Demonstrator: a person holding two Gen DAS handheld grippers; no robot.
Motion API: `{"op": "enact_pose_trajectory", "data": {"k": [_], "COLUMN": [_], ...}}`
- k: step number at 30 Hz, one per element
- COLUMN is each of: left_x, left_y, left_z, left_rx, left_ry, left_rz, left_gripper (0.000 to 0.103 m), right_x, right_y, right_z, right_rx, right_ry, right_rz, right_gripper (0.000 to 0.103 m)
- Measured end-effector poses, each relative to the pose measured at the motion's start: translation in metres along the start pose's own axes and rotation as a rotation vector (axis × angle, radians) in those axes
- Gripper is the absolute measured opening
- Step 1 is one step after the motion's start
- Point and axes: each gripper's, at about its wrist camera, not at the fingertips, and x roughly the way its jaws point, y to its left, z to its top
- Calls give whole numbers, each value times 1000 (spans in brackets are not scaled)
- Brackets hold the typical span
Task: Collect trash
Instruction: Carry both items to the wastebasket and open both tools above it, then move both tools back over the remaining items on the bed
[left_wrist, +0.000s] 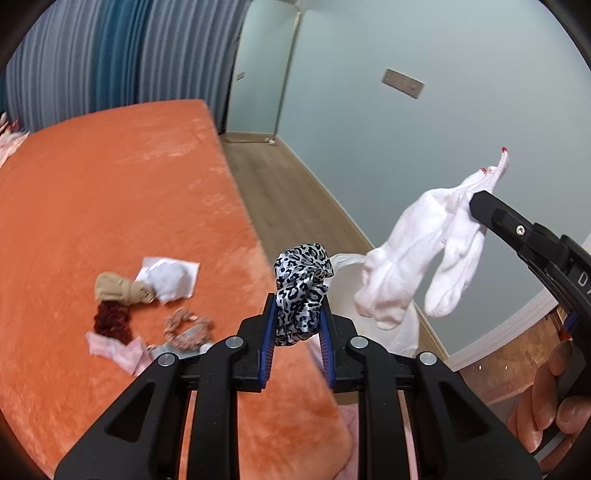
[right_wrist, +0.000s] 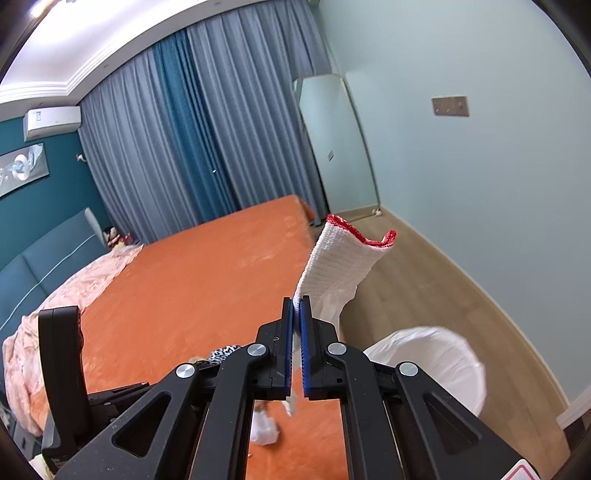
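Note:
My left gripper (left_wrist: 298, 314) is shut on a leopard-print scrunchie (left_wrist: 301, 286), held up over the edge of the orange bed (left_wrist: 110, 192). My right gripper (right_wrist: 296, 306) is shut on a white glove (right_wrist: 338, 264) with a red-trimmed cuff. In the left wrist view that glove (left_wrist: 413, 254) hangs with its fingers down from the right gripper (left_wrist: 474, 201), above the white-lined trash bin (left_wrist: 399, 325). On the bed lies a small pile: a beige cloth (left_wrist: 118, 288), a dark red scrunchie (left_wrist: 112, 319), a white crumpled wad (left_wrist: 168, 278), a pink patterned scrunchie (left_wrist: 188, 326) and pink wrappers (left_wrist: 114, 350).
The white-lined bin (right_wrist: 436, 365) stands on the wooden floor (right_wrist: 424, 280) beside the bed's corner. A pink blanket (right_wrist: 66, 295) lies at the bed's head end. Curtains (right_wrist: 184, 129) and a tall mirror (right_wrist: 336, 147) stand beyond. A hand (left_wrist: 546, 406) grips the right handle.

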Motion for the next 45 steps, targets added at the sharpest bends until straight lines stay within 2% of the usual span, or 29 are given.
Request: {"op": "enact_pose_trajectory", "data": {"k": [4,12,23,24,26,27,28,39,44,45], "left_x": [10,37,68,71,76,77,78,80,72,70], "left_y": [-35,-77,-107,-108,-111,-113,-114,-101,-92,-90], "left_z": [13,21,23,23,24,24,25,23,18,16], "left_rx": [59,109,156,158,159,159,159,126,120,118], "left_ry": [-3,31,66,69,72,66,56,50,40,37], "left_rz": [-30,-78,-99,-101,-93,-83,-73,-47,-25,-18], "left_gripper": [21,22,23,27,46,60,68,78,80,83], "right_x": [-10,-11,6,9,14,16,18,13,9,9], "right_y": [-22,-61,-89,-91,-92,-92,-92,-85,-76,-75], "right_z": [10,12,7,7,8,9,10,8,3,2], "right_rx": [11,61,91,88,75,68,64,60,54,54], "right_ry": [-18,-24,19,28,35,38,39,26,32,32], "right_rz": [-34,-92,-132,-135,-144,-151,-159,-186,-190,-191], "right_gripper": [4,4,4,6,8,8,9,48,57,59]}}
